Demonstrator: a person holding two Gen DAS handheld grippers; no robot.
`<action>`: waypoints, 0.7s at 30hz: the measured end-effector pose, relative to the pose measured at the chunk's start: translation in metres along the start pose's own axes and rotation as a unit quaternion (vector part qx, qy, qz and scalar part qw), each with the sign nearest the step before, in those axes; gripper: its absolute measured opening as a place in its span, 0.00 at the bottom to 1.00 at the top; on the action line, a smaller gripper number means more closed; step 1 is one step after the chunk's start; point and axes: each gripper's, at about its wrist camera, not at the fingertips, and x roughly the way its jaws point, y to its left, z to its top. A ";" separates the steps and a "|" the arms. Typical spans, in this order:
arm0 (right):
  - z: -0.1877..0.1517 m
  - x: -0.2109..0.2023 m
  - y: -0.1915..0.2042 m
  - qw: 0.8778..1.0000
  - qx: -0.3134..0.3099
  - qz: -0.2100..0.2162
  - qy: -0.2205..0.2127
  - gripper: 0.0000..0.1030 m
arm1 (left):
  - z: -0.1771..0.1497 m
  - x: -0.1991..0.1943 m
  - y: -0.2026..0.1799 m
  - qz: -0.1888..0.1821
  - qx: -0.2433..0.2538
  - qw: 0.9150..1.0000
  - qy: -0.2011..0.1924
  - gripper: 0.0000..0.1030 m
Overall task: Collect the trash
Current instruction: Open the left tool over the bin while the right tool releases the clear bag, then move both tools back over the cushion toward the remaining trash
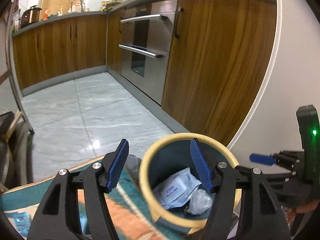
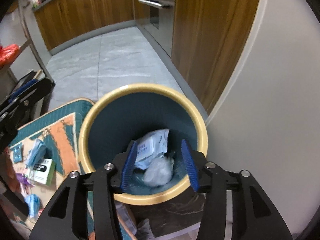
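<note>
A teal bin with a cream rim (image 2: 84, 140) stands on the floor beside a patterned rug (image 2: 64, 120). At its bottom lie a light-blue wipes packet (image 2: 152, 146) and a crumpled clear plastic wad (image 2: 158, 172). My right gripper (image 2: 159, 142) hangs over the bin's mouth, open, with nothing between its pads. My left gripper (image 1: 159, 142) is open and empty above the bin's left rim (image 1: 143, 176) and the rug edge. The packet (image 1: 178, 190) and wad (image 1: 200, 202) show in the left wrist view too. On the rug lie a blue face mask (image 2: 36, 152), a green-and-white box (image 2: 43, 170) and another blue scrap (image 2: 33, 200).
Wooden cabinets (image 1: 210, 60) and a steel oven (image 1: 144, 46) line the far side of the grey tile floor (image 1: 90, 110). A white wall (image 2: 270, 100) rises right of the bin. A metal rack leg (image 2: 38, 60) stands at left.
</note>
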 end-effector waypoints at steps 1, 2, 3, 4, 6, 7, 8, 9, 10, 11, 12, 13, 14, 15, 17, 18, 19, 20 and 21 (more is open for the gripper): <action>0.000 -0.005 0.003 1.000 -0.005 0.000 -0.006 0.55 | 0.000 -0.006 0.002 0.004 0.001 1.000 -0.001 0.63; 0.000 -0.009 0.005 1.000 -0.008 0.001 -0.012 0.58 | 0.000 -0.013 0.006 0.008 0.001 1.000 -0.001 0.63; 0.000 -0.013 0.007 1.000 -0.009 0.004 -0.019 0.61 | 0.000 -0.020 0.009 0.012 0.001 1.000 -0.002 0.63; 0.000 -0.017 0.009 1.000 -0.008 0.007 -0.024 0.66 | -0.001 -0.031 0.013 0.017 -0.003 1.000 -0.003 0.64; -0.001 -0.028 0.013 0.999 -0.007 0.014 -0.038 0.73 | -0.002 -0.045 0.018 0.021 -0.009 1.000 -0.005 0.68; -0.002 -0.033 0.015 0.999 -0.007 0.015 -0.045 0.77 | -0.003 -0.057 0.021 0.024 -0.010 1.000 -0.008 0.70; -0.002 -0.039 0.017 0.998 -0.005 0.017 -0.055 0.82 | -0.004 -0.067 0.023 0.029 -0.009 0.999 -0.011 0.71; -0.001 -0.043 0.018 0.998 -0.004 0.019 -0.061 0.86 | -0.005 -0.075 0.024 0.033 -0.008 0.999 -0.014 0.75; -0.002 -0.051 0.021 0.997 -0.001 0.022 -0.070 0.90 | -0.007 -0.087 0.026 0.040 -0.009 0.999 -0.019 0.81; -0.003 -0.057 0.022 0.997 0.002 0.023 -0.078 0.92 | -0.009 -0.097 0.028 0.047 -0.012 0.999 -0.025 0.83; -0.002 -0.063 0.023 0.996 0.005 0.025 -0.086 0.92 | -0.010 -0.106 0.030 0.051 -0.016 0.998 -0.031 0.87; -0.003 -0.071 0.026 0.995 0.008 0.023 -0.096 0.93 | -0.012 -0.120 0.034 0.054 -0.024 0.998 -0.036 0.88; -0.004 -0.077 0.028 0.994 0.009 0.022 -0.105 0.94 | -0.013 -0.128 0.036 0.056 -0.028 0.997 -0.039 0.89; -0.006 -0.085 0.030 0.993 0.011 0.022 -0.115 0.94 | -0.015 -0.135 0.037 0.058 -0.032 0.997 -0.041 0.93; -0.007 -0.099 0.035 0.991 0.011 0.023 -0.131 0.94 | -0.020 -0.151 0.040 0.065 -0.037 0.996 -0.047 0.94; -0.009 -0.107 0.038 0.990 0.011 0.025 -0.139 0.94 | -0.024 -0.159 0.042 0.066 -0.039 0.996 -0.043 0.94; -0.011 -0.116 0.042 0.988 0.011 0.027 -0.154 0.95 | -0.027 -0.163 0.043 0.066 -0.041 0.996 -0.039 0.94; -0.013 -0.123 0.045 0.986 0.010 0.027 -0.164 0.95 | -0.031 -0.168 0.045 0.067 -0.044 0.996 -0.033 0.94; -0.016 -0.133 0.050 0.983 0.009 0.028 -0.179 0.95 | -0.034 -0.171 0.045 0.068 -0.046 0.996 -0.029 0.95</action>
